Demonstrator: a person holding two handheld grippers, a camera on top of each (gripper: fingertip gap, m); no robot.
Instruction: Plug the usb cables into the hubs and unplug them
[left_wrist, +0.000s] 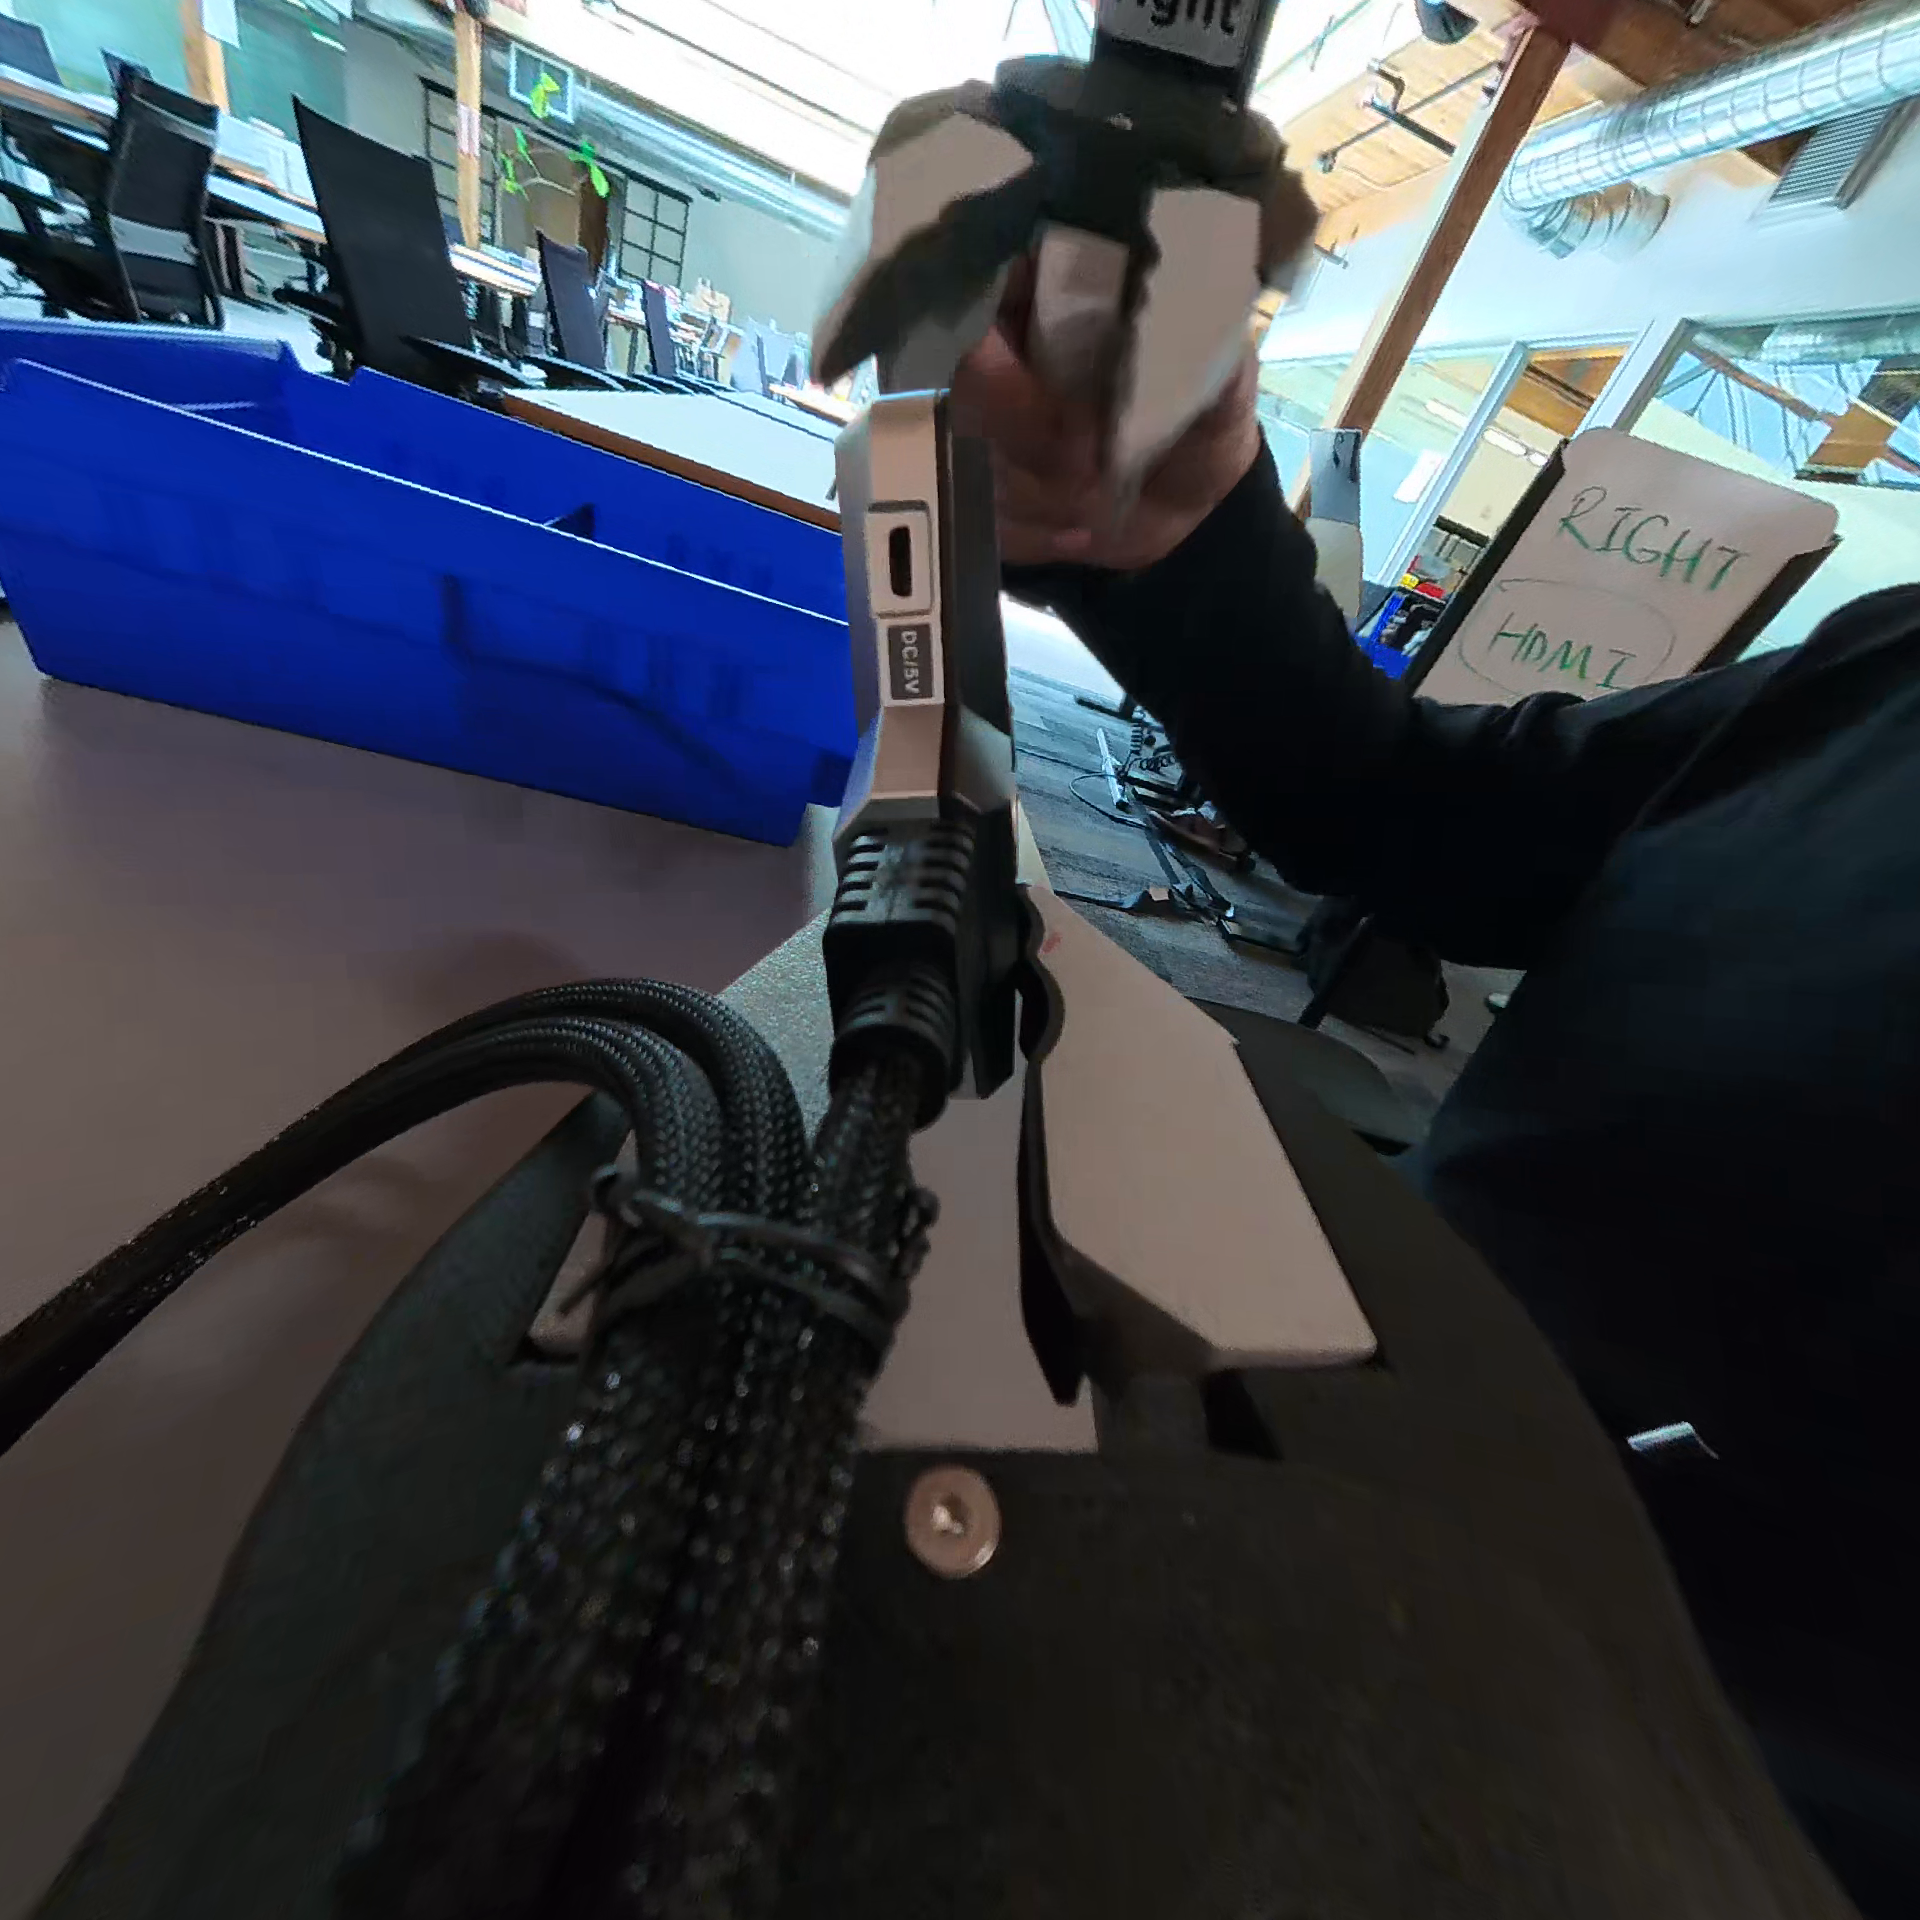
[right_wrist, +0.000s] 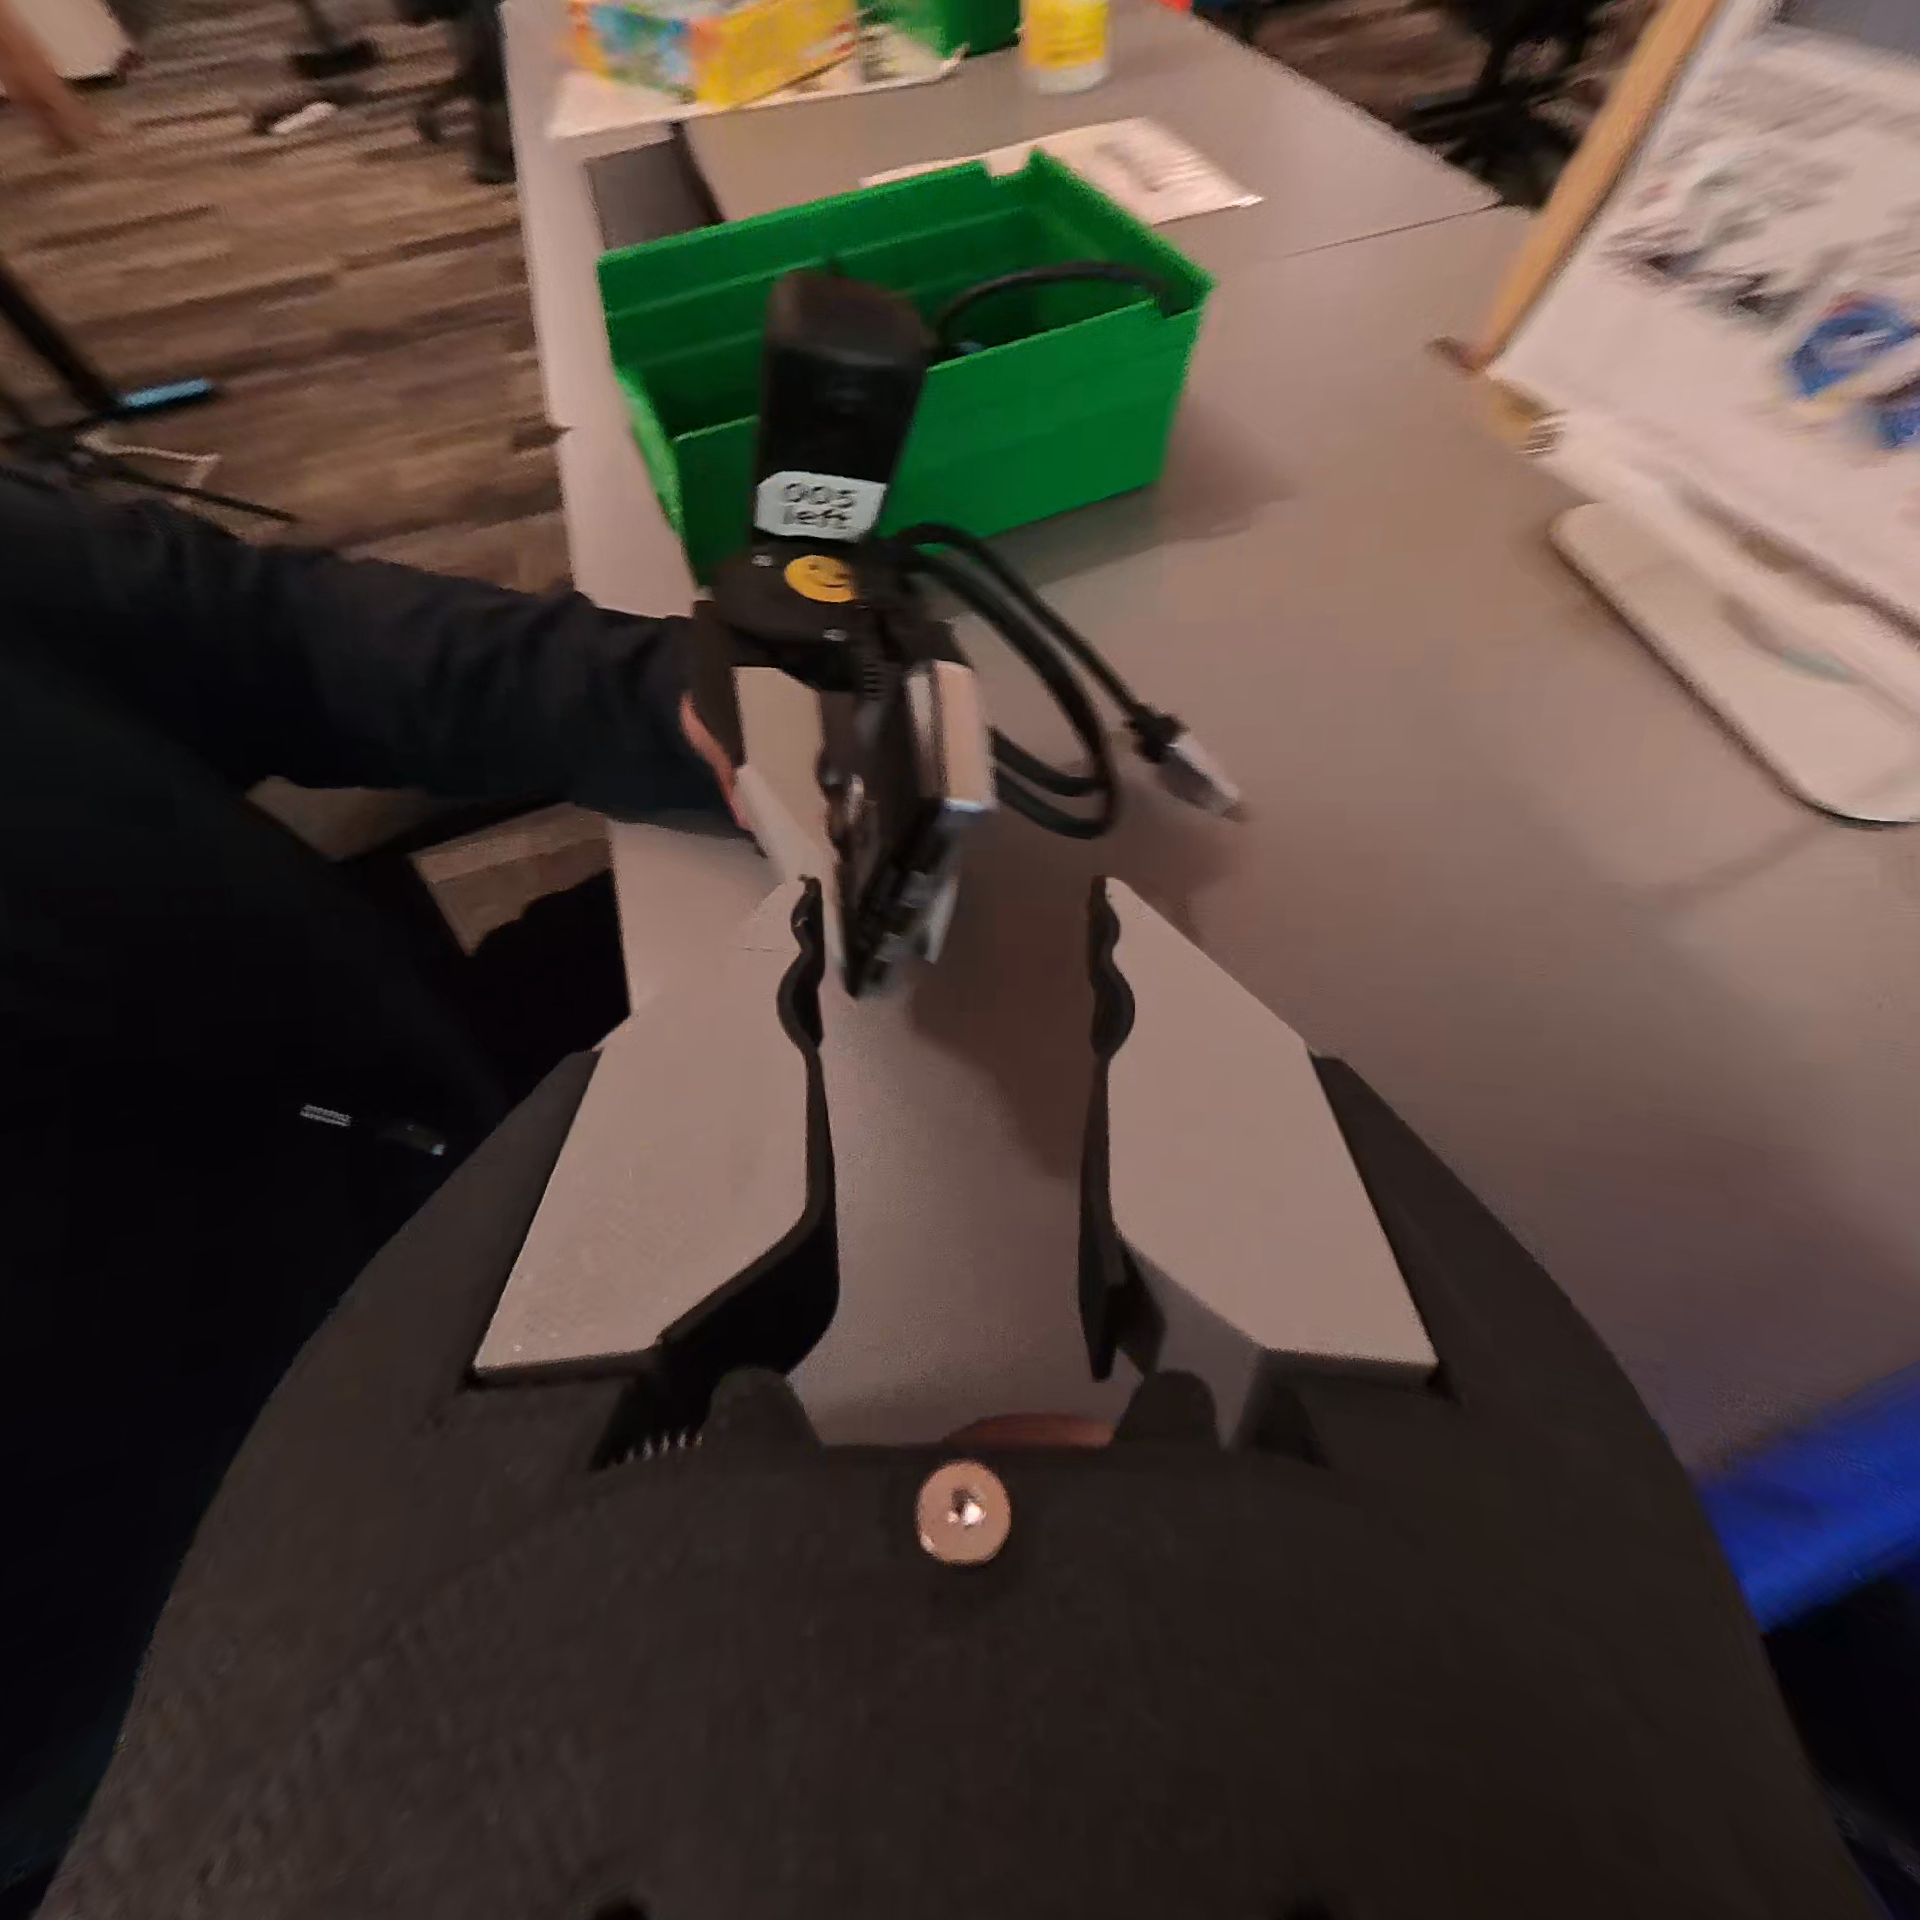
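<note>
- Two grippers face each other above your grey table (right_wrist: 1403, 644): your left gripper (left_wrist: 997, 997) is clamped on a slim silver adapter box (left_wrist: 902, 634), which stands upright out of its fingers.
- You see in the left wrist view that the box's narrow edge faces the camera, with one small port and a dark label below it.
- Your black braided cable (left_wrist: 727, 1143) is plugged into the box's lower end by a ribbed black plug (left_wrist: 899, 904); its loops are bunched by a thin black tie just beside the left fingers, and one strand trails off across the table to the left.
- Your right gripper (right_wrist: 951, 935) has its jaws spread wide with nothing between them; its tips sit just short of the held box, the left tip close beside it, though blur makes contact impossible to judge.
- You can see from the right wrist view two cable loops hanging from the left gripper, with a free silver-tipped plug (right_wrist: 1195, 764) dangling above the table.
- Your green bin (right_wrist: 1039, 416) stands on the table behind the left gripper, a dark cable inside it.
- Your blue bin (left_wrist: 416, 582) rests on the table left of the box.
- Your dark sleeve (left_wrist: 1351, 727) runs up to the right gripper, with a cardboard sign (left_wrist: 1621, 582) behind it.
</note>
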